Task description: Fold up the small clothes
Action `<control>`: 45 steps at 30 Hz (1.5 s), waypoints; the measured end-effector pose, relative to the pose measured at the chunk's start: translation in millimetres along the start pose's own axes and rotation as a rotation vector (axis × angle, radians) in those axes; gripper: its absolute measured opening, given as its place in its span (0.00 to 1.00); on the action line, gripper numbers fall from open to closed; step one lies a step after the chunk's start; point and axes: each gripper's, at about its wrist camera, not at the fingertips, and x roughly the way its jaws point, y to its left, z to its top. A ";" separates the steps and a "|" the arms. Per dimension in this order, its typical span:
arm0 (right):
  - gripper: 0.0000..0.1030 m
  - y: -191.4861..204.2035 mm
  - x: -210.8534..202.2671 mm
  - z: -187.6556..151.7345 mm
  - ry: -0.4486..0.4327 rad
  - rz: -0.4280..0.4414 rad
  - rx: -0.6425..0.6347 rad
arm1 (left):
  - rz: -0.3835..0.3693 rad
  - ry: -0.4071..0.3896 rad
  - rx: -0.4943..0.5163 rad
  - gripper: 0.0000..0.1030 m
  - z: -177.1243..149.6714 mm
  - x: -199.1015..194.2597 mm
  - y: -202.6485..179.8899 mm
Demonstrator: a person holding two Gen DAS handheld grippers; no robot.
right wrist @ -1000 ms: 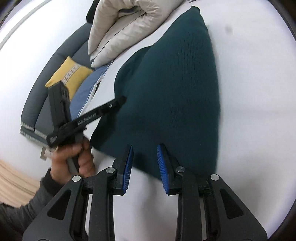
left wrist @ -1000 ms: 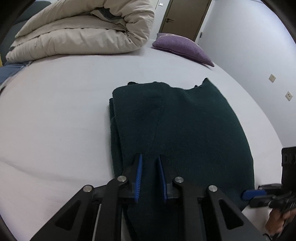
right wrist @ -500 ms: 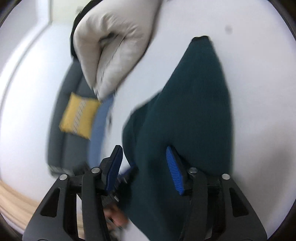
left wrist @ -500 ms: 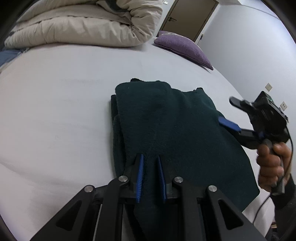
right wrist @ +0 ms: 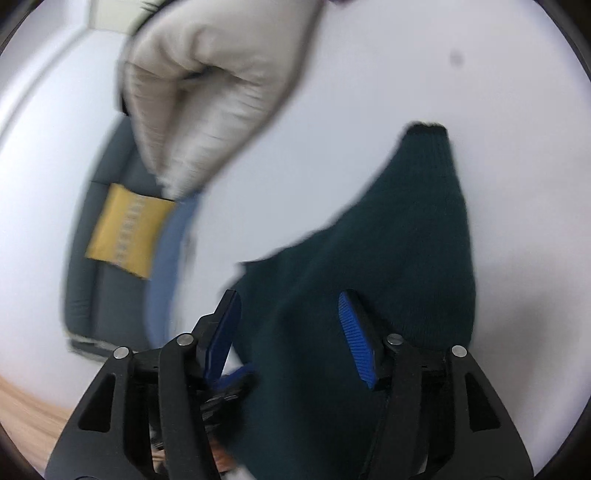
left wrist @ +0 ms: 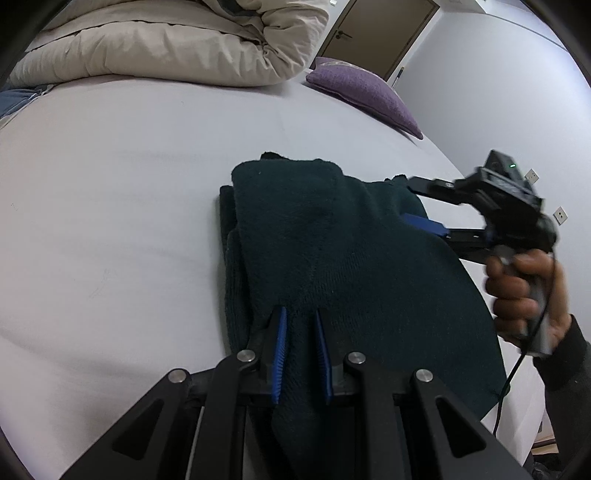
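Observation:
A dark green knitted sweater point(left wrist: 332, 251) lies folded on the white bed point(left wrist: 110, 221). My left gripper point(left wrist: 299, 332) is shut on a pinch of the sweater's near edge, and cloth bunches up between its blue pads. My right gripper point(left wrist: 408, 199), held by a hand point(left wrist: 517, 288), hovers over the sweater's far right edge. In the right wrist view, blurred by motion, the right gripper point(right wrist: 288, 299) has its jaws opening. The sweater point(right wrist: 406, 240) lies under and between the blue pads point(right wrist: 354, 339), which do not press on it.
A beige duvet point(left wrist: 166, 40) is piled at the head of the bed, with a purple pillow point(left wrist: 365, 92) to its right and a door point(left wrist: 376, 33) behind. A grey sofa point(right wrist: 99, 288) with a yellow cushion point(right wrist: 125, 229) stands beside the bed.
The right gripper moved from the sweater's near right corner up along its right side to the far edge, and its jaws spread wider. The left gripper kept its hold on the near edge.

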 end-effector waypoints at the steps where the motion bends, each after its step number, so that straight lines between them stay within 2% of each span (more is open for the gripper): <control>1: 0.51 -6.7 2.5 3.3 -0.011 -0.014 0.005 | -0.006 0.000 -0.004 0.20 0.3 0.1 1.2; 3: 0.38 -28.1 -2.4 11.6 -0.055 0.020 0.060 | -0.028 0.000 -0.021 0.20 0.2 0.1 5.3; 4: 0.37 -36.6 -7.9 13.3 -0.078 0.027 0.092 | -0.039 -0.001 -0.031 0.19 0.1 -0.4 7.2; 7: 0.41 -50.2 -35.5 4.3 -0.186 -0.015 0.129 | -0.103 -0.017 -0.092 0.19 -0.5 -4.5 18.8; 9: 0.44 -50.9 -54.8 -7.8 -0.235 -0.077 0.144 | -0.160 -0.029 -0.153 0.18 -3.1 -9.7 28.6; 10: 0.44 -49.6 -67.0 -17.7 -0.251 -0.058 0.140 | -0.184 -0.040 -0.188 0.16 -5.0 -15.2 33.5; 11: 0.44 -44.9 -83.5 -33.1 -0.268 0.023 0.120 | -0.189 -0.053 -0.203 0.16 -7.5 -22.2 35.1; 13: 0.44 -32.3 -101.9 -55.1 -0.263 0.124 0.054 | -0.160 -0.064 -0.185 0.18 -12.6 -30.3 32.0; 14: 0.49 -22.5 -107.9 -70.2 -0.255 0.177 0.001 | -0.142 -0.060 -0.171 0.18 -16.4 -31.6 29.3; 15: 0.60 -13.5 -108.1 -89.1 -0.227 0.220 -0.049 | -0.130 -0.060 -0.160 0.18 -20.1 -33.7 27.2; 16: 0.64 -11.5 -106.5 -98.3 -0.200 0.223 -0.064 | -0.118 -0.065 -0.159 0.18 -23.5 -37.5 25.3; 18: 0.66 -13.4 -82.2 -121.0 -0.097 0.154 -0.099 | -0.120 -0.067 -0.172 0.20 -24.9 -43.4 24.0; 20: 0.65 -14.5 -76.6 -133.9 -0.120 0.082 -0.158 | -0.069 -0.086 -0.162 0.47 -26.8 -56.1 19.6; 21: 0.66 -12.3 -82.9 -135.4 -0.132 0.077 -0.154 | -0.056 -0.106 -0.158 0.55 -27.7 -63.2 18.9; 22: 0.67 -8.4 -92.8 -134.4 -0.137 0.080 -0.124 | -0.056 -0.131 -0.165 0.68 -28.8 -71.2 20.8; 23: 0.67 -6.0 -98.3 -132.3 -0.143 0.095 -0.112 | -0.057 -0.138 -0.179 0.75 -27.6 -72.0 22.8; 25: 0.71 3.2 -121.4 -128.9 -0.210 0.100 -0.141 | -0.053 -0.117 -0.232 0.76 -27.3 -70.5 34.1; 26: 0.79 6.1 -128.5 -127.7 -0.229 0.080 -0.153 | -0.057 -0.098 -0.249 0.76 -26.3 -66.7 37.3; 27: 0.81 6.4 -132.0 -124.9 -0.235 0.065 -0.153 | -0.066 -0.071 -0.263 0.76 -26.0 -61.6 40.1; 31: 0.81 -16.1 -121.0 -117.2 -0.144 0.018 -0.055 | -0.101 0.031 -0.292 0.76 -17.2 -32.5 40.9; 33: 0.81 -25.1 -122.2 -112.8 -0.115 0.011 -0.034 | -0.110 0.051 -0.295 0.76 -10.5 -24.3 39.3; 37: 0.81 -46.3 -91.4 -108.6 -0.047 0.026 0.043 | -0.154 0.101 -0.339 0.76 2.5 -8.8 44.1; 40: 0.75 -50.5 -76.2 -108.7 -0.013 0.082 0.031 | -0.178 0.128 -0.367 0.75 10.7 -0.6 49.2; 43: 0.68 -46.9 -58.4 -105.7 0.010 0.050 0.019 | -0.162 0.159 -0.370 0.73 19.4 7.4 46.8; 45: 0.53 -49.8 -50.6 -100.3 0.018 0.027 0.037 | -0.122 0.173 -0.344 0.64 23.3 10.5 41.7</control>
